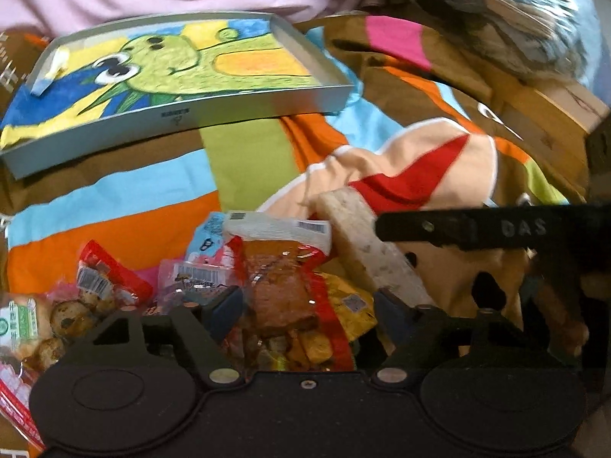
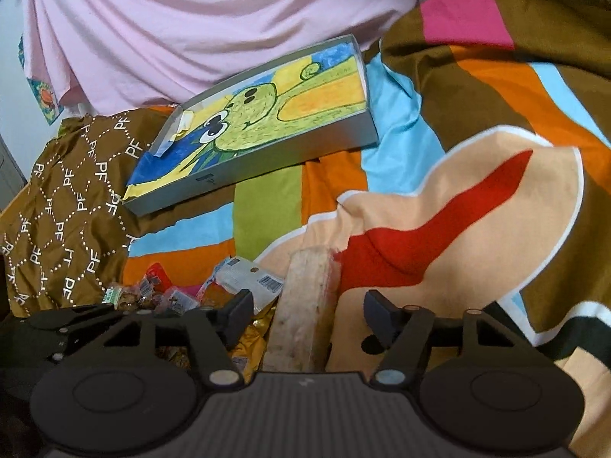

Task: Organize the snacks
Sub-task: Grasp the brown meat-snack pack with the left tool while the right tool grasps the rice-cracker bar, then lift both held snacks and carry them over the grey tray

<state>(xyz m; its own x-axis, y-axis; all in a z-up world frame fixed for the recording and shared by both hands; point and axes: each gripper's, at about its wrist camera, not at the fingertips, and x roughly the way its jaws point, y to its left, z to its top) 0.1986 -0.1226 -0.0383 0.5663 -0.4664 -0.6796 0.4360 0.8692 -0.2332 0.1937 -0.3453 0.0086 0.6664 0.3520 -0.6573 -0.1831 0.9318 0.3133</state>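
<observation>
The left gripper (image 1: 309, 307) fills the bottom of its view, jaws partly open around a red-edged clear packet of brown snack (image 1: 284, 286) that lies between the pads; I cannot tell whether the pads touch it. The right gripper (image 2: 307, 313) is likewise partly open, straddling a long pale speckled bar (image 2: 305, 305) that runs up the centre of its frame — a gap shows beside the right pad, so it is not gripped, and the bar's near end is hidden under the gripper body.

Largest of all is the striped bedspread (image 2: 477, 114) in brown, orange, blue and pink, carrying everything. At the top lies pink fabric (image 2: 191, 19), its extent cut off by the frame. In the upper left sits a shallow grey box (image 1: 114, 122) with a green cartoon creature drawn inside, otherwise bare. A brown bag printed "PF" (image 2: 68, 198) sits at the left edge of the right view.

The snack pile (image 1: 133, 282) crowds the lower left of the left view — barcoded packets overlapping, labels too blurred to read, a yellow packet (image 1: 351, 305) half buried. At the right edge of that view the other gripper's black finger crosses the bar.
</observation>
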